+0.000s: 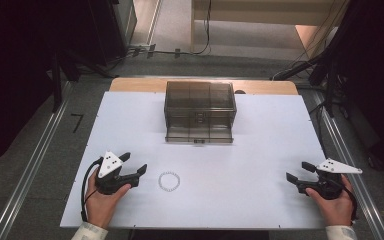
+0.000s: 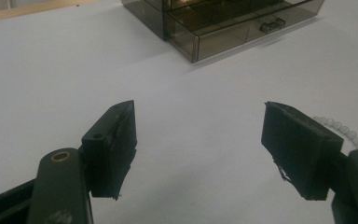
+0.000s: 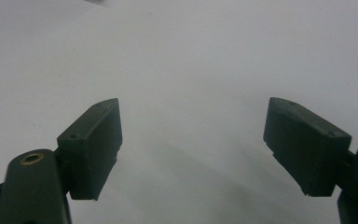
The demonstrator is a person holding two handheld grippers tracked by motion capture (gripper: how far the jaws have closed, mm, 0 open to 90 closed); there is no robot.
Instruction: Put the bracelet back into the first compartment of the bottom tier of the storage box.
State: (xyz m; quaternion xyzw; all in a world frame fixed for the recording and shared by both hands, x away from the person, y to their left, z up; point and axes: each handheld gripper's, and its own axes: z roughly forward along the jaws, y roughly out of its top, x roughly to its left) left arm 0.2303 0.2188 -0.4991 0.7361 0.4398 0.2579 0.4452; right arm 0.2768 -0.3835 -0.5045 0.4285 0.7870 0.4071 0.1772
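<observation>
High view shows a white worktop with a smoked-plastic drawer box at the middle of its far edge, the bottom drawer pulled out toward the person. The left gripper rests near the near-left corner, jaws spread wide with nothing between them; the right gripper sits by the near-right corner, equally wide and empty. A small white bead bracelet lies flat just right of the left gripper, toward the middle of the near edge (its beads peek out behind the right-hand jaw in the left gripper view). The likely risk: the bracelet is thin and limp, so jaws closing on it may slide over the beads, push the loop across the smooth surface, or catch one strand so it dangles and snags on the drawer's front.
</observation>
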